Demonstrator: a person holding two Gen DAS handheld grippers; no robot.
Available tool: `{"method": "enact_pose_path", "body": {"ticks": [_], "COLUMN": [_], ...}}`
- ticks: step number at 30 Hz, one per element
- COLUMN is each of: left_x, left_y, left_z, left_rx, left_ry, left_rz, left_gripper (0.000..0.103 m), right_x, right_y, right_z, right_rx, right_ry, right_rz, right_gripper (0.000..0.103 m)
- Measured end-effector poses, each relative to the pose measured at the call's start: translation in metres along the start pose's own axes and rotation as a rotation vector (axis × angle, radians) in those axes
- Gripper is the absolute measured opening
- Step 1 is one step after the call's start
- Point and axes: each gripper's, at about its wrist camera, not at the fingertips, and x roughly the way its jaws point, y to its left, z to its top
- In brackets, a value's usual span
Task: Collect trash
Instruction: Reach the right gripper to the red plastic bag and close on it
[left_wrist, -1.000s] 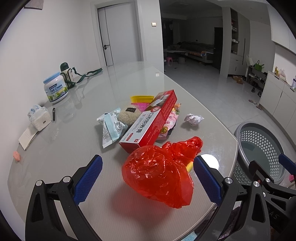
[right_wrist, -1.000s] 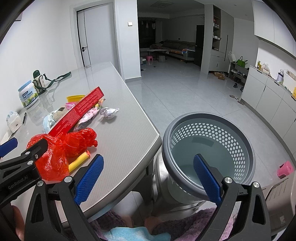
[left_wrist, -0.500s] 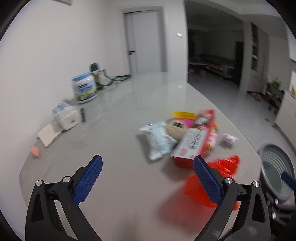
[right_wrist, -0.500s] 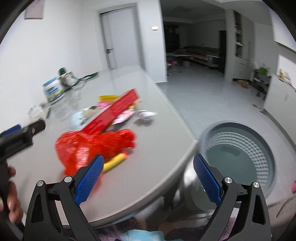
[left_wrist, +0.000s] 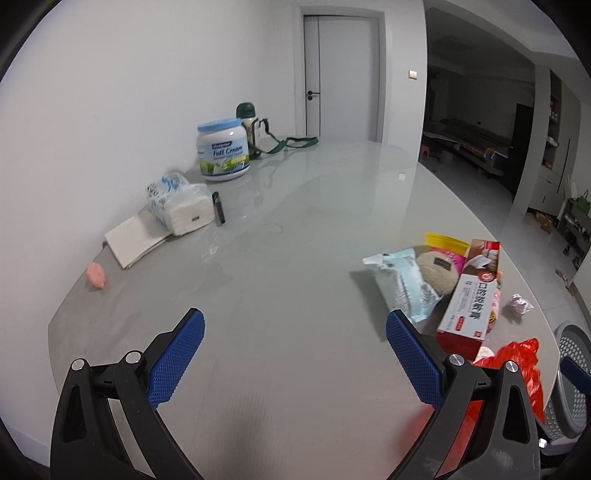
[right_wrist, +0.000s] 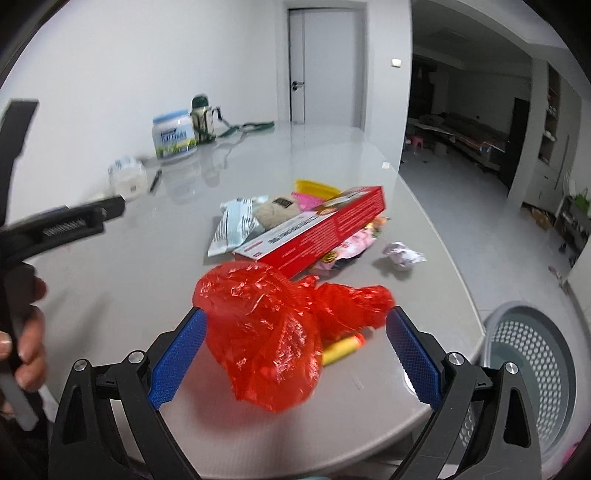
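Right claw spread wide, holding nothing; the red plastic bag lies on the surface between its fingers. Left claw equally wide, empty, over bare surface; the bag sits behind its right finger. Grey basket lies right of the right claw, beyond the surface edge.

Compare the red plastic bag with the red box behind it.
The red plastic bag is crinkled, translucent and shapeless; the red box is rigid, long and printed. The bag sits between the open right gripper's fingers; the box lies farther off, propped on other wrappers. Both are red and rest on the table.
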Motion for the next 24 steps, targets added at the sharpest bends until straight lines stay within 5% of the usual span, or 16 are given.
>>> {"method": "enact_pose_path", "body": {"ticks": [6,8,11,16,24], "left_x": [0.015,0.018,0.020,0.018,0.006], "left_y": [0.010,0.011,0.011,0.003,-0.024], "left_z": [-0.012,-0.015,-0.019,-0.022,-0.023], "left_rx": [-0.002,-0.002,0.001,0.020,0.069], "left_ry": [0.044,0.051,0.062,0.066,0.046], "left_rz": [0.000,-0.011,-0.027,-0.061,-0.167], "left_gripper": [0.097,0.097,0.097,0.097,0.097], "right_x": [0.022,0.023,0.029,0.021,-0.015], "right_y": [0.009,0.011,0.013,0.005,-0.029], "right_z": [0.001,0.003,0.007,0.013,0.027], "right_rx": [-0.049,-0.066,-0.091,-0.067,0.044], "right_ry": [0.034,0.034,0.056,0.032,-0.064], "right_rz": [-0.036,-0.038,-0.030,-0.009,-0.007], "right_gripper": [0.090,0.066,0.046,0.026,0.022]}}
